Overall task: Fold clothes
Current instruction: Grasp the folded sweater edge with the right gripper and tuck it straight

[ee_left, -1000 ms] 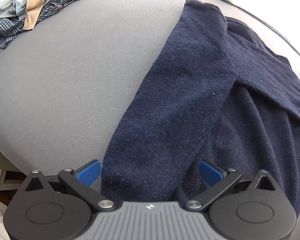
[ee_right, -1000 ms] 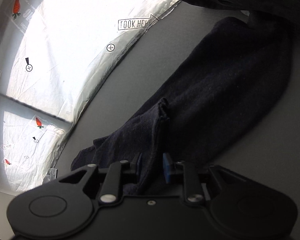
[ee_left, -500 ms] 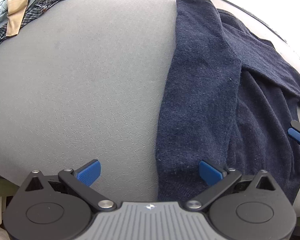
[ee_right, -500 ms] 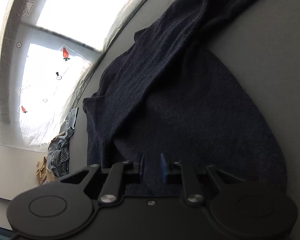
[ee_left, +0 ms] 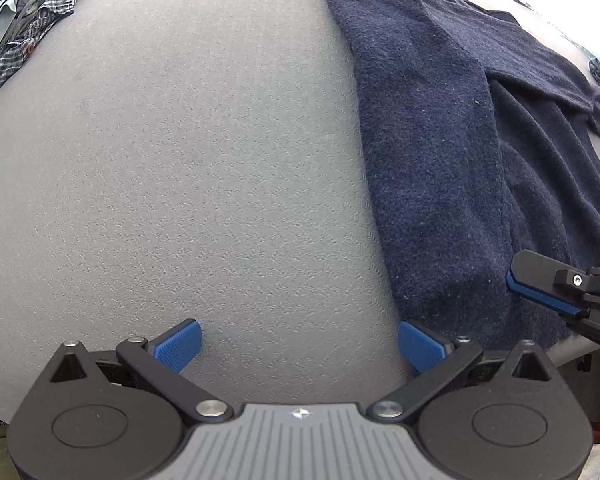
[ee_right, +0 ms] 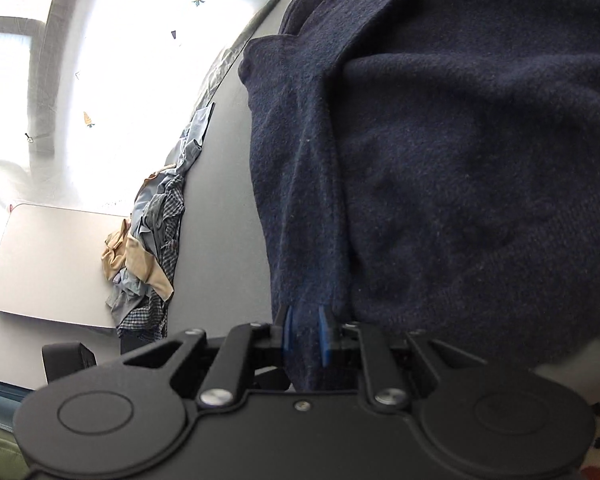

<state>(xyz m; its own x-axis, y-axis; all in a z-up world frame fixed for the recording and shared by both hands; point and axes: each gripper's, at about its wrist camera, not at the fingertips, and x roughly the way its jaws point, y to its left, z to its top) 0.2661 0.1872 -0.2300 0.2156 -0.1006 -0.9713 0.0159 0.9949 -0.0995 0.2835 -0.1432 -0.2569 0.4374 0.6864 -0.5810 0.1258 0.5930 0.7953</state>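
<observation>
The sweater (ee_left: pixel 440 152) lies on the table (ee_left: pixel 200 160), toward its right side; the pile of clothes (ee_left: pixel 24 36) sits on the table's far left corner, well apart from the sweater; the left gripper (ee_left: pixel 298 344) hangs just left of the sweater's near edge; the right gripper (ee_right: pixel 305 334) meets that near edge, fabric between its 2 fingers.

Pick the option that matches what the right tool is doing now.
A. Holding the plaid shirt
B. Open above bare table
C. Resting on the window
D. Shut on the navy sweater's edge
D: in the right wrist view the right tool has its blue pads pinched on a fold of the navy sweater.
</observation>
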